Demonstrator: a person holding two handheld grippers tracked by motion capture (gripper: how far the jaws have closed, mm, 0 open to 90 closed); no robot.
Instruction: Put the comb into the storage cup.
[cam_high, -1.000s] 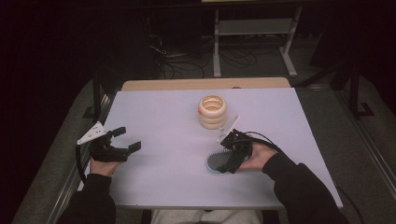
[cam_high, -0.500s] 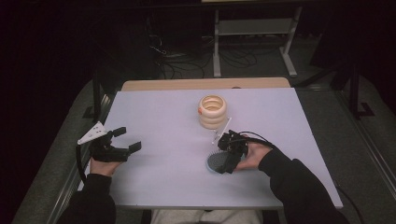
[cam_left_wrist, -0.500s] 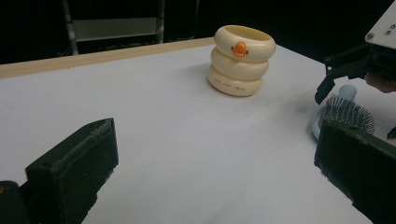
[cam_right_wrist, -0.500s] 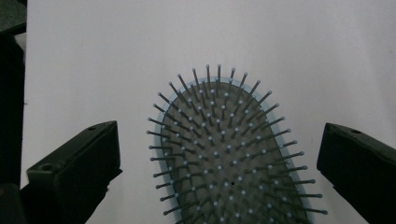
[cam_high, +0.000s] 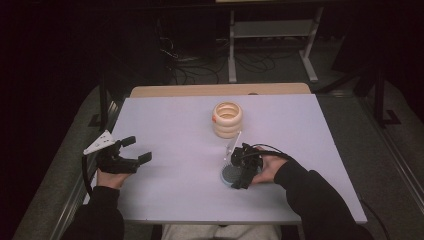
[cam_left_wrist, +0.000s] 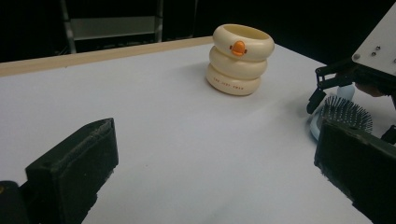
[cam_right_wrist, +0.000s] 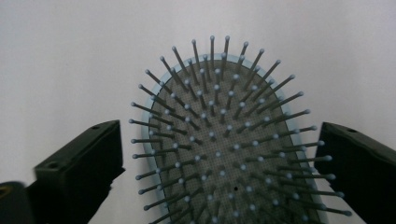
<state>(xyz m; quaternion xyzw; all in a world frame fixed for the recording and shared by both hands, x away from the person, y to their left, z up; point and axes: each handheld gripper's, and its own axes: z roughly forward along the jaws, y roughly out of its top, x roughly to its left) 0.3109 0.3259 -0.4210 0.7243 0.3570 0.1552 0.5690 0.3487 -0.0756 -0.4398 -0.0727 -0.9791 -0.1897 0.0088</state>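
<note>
The right gripper (cam_right_wrist: 219, 154) straddles the brush (cam_right_wrist: 229, 154) lying bristles-up on the table (cam_high: 175, 125), its jaws just closing but apparently not yet touching. Springy bristles may deflect the pads, making the brush slip. The left gripper (cam_high: 131, 151) idles open.

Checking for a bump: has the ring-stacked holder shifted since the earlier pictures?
No. The ring-stacked holder sits at the same spot below the wooden strip along the table's far edge.

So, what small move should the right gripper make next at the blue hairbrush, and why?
Probably close the jaws a little more. The right gripper has just been closing, and the light blue hairbrush with dark bristles lies bristles-up on the white table between its jaws, with gaps on both sides, so nothing is gripped yet.
</note>
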